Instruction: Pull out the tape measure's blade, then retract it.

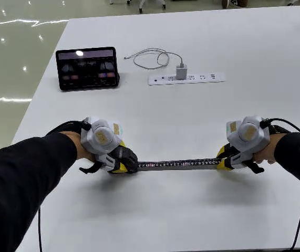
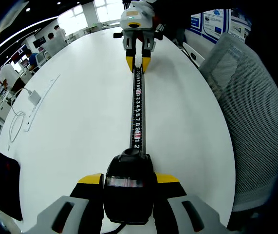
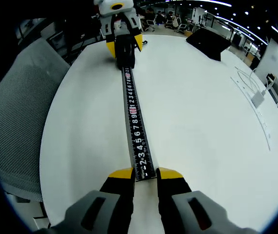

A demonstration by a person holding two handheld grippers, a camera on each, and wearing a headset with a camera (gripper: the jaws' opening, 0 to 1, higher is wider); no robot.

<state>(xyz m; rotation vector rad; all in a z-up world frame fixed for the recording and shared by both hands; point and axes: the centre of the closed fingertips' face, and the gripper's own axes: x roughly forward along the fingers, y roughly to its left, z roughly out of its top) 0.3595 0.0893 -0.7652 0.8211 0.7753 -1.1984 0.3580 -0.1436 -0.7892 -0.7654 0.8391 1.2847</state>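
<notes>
Head view: tape measure case [image 1: 124, 159] on tabletop [image 1: 192, 105], blade [image 1: 178, 164] extended rightward. Left gripper view: left gripper [image 2: 129, 178] jaws clamp case. Right gripper view: right gripper [image 3: 145, 174] jaws pinch blade tip; retraction likely runs straight toward case.

Two tongs [image 1: 122, 167] [image 1: 223, 164], one tape measure [image 1: 181, 164] (extended)

Tape blade [image 3: 135, 122] numerals 2 to 9, red box perhaps 10
</notes>
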